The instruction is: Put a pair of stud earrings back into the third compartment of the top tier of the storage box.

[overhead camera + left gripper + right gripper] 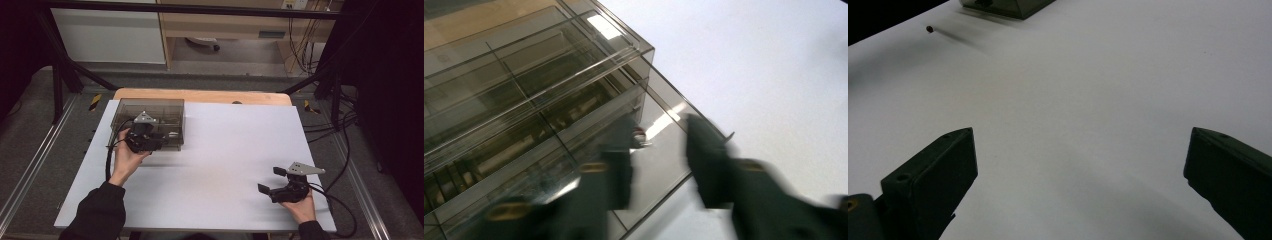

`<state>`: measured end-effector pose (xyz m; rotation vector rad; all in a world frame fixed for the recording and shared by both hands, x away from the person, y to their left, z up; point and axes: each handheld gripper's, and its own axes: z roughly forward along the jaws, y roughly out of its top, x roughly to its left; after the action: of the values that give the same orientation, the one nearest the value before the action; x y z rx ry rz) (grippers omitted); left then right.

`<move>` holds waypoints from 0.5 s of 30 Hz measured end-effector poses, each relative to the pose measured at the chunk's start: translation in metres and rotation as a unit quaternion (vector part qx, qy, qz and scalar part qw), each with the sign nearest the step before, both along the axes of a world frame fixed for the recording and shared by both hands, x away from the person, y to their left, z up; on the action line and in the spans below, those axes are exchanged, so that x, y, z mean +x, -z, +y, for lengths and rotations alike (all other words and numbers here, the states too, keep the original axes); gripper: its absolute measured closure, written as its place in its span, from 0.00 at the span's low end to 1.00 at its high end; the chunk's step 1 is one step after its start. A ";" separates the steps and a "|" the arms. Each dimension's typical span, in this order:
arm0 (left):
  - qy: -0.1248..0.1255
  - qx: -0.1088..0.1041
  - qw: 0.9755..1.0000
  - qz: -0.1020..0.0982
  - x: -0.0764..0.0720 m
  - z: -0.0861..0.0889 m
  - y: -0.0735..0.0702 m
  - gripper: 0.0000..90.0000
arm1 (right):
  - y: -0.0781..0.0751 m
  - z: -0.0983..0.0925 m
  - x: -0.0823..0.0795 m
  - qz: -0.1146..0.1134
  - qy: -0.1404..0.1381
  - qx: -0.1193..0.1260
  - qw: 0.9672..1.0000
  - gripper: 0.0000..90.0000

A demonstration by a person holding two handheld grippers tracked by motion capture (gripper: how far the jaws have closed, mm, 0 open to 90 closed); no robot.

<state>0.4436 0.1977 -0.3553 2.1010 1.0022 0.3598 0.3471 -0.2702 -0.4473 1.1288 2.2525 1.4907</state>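
Observation:
A smoky clear plastic drawer box (150, 112) stands at the table's far left. My left gripper (159, 142) is at its front, held by a hand. In the left gripper view the jaws (659, 150) stand a short way apart. The pulled-out drawer's front (659, 125), with its small knob (639, 136), lies between them. This view is blurred, and the grip reads as shut on the drawer front. My right gripper (270, 180) rests near the front right of the table, jaws wide open. Nothing lies between them in the right gripper view (1080, 155).
A white board (225, 150) covers the wooden table top (200, 95). A small dark spot (929, 29) lies far off near the board's edge. The box's corner (1008, 6) shows at the top of the right gripper view. Cables trail at the right (345, 150).

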 end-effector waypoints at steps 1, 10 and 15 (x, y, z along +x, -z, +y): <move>-0.002 0.000 1.000 0.000 0.000 -0.001 0.000 0.92 | 0.000 0.000 0.000 0.000 0.000 0.000 1.000 0.02; -0.005 0.004 1.000 -0.001 0.002 -0.006 0.000 0.59 | 0.000 0.000 0.000 -0.001 -0.001 0.001 1.000 0.02; -0.010 0.004 1.000 -0.011 0.000 -0.005 -0.004 0.61 | -0.001 -0.001 0.000 -0.001 -0.001 0.002 1.000 0.02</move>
<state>0.4432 0.1930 -0.3510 2.0912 1.0114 0.3986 0.3466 -0.2708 -0.4465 1.1256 2.2506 1.4973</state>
